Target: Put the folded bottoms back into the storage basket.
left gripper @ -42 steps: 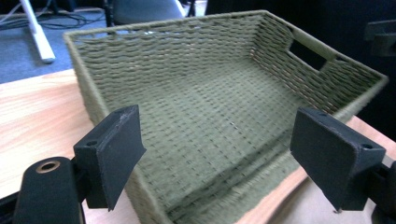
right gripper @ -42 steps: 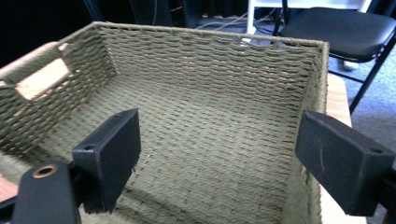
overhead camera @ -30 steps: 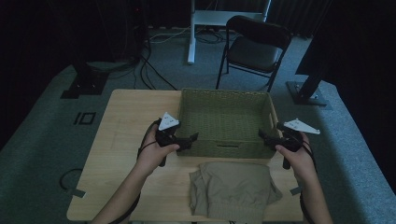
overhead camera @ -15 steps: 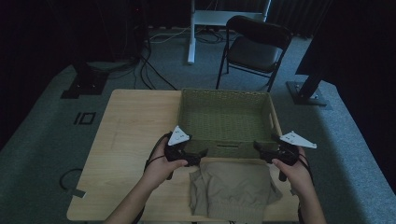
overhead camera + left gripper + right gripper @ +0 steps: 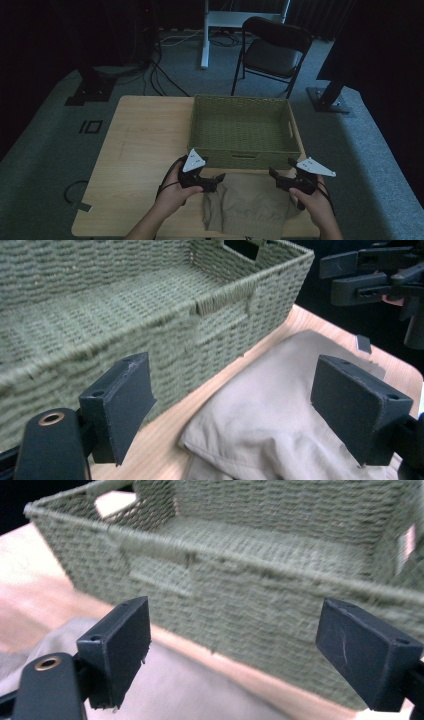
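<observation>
Folded beige cloth garment (image 5: 248, 206) lies at the wooden table's (image 5: 145, 145) near edge, just in front of the green woven rectangular basket (image 5: 243, 159). Left gripper (image 5: 216, 179) hovers at its left corner, right gripper (image 5: 275, 176) at its right, both jaws wide apart, gripping nothing. Bare tabletop left of the basket

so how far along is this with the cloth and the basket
Nothing is moved so far: the folded beige cloth lies on the wooden table, in front of the empty green woven basket. In hand: the left gripper and right gripper sit at its far corners, jaws open. Left: probably gripping it and lifting it in.
</observation>
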### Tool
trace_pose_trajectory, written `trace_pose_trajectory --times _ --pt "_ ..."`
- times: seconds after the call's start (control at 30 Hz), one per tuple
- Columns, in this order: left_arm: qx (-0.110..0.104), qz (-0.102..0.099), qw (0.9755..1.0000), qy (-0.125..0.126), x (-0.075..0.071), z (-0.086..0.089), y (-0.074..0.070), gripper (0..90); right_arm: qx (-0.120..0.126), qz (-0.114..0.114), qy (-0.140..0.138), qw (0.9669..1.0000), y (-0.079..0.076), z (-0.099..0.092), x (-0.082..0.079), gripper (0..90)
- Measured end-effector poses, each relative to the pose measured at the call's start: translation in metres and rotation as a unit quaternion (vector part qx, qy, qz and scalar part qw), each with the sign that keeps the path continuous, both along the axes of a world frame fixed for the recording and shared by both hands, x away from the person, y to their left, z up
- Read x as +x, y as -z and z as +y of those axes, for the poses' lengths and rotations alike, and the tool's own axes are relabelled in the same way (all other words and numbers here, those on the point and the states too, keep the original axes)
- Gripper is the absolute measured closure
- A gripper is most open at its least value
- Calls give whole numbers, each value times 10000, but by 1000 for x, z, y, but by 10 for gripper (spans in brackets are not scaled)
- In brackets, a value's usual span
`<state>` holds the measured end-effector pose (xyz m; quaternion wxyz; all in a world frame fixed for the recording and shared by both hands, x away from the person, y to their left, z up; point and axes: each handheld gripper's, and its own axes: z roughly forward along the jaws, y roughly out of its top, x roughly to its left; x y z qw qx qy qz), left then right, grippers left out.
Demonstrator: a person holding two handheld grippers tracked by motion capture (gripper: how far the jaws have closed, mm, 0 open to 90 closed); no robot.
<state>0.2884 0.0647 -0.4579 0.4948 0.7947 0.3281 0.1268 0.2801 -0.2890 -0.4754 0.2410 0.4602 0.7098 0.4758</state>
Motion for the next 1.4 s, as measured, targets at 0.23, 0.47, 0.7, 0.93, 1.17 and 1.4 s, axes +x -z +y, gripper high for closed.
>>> trace_pose_trajectory --times 0.23,0.47,0.7,0.93,1.17,1.4 --pt "0 263 9996 64 -8 -2 20 179 -31 176 21 9998 18 -1 -7 137" --pt "7 566 9984 -65 -19 -7 37 179 -158 359 112 9992 34 -5 -13 137" --pt "307 730 9968 -134 -25 -13 52 179 -190 545 168 9982 46 -8 -17 137" --pt "663 788 9946 -143 -27 -17 68 179 -225 867 313 9955 62 -12 -19 135" --pt "803 922 9919 -339 -23 -19 76 178 -365 1107 417 9923 74 -14 -21 132" --pt "1008 966 9896 -351 -21 -22 83 178 -491 1273 449 9896 79 -16 -21 132"
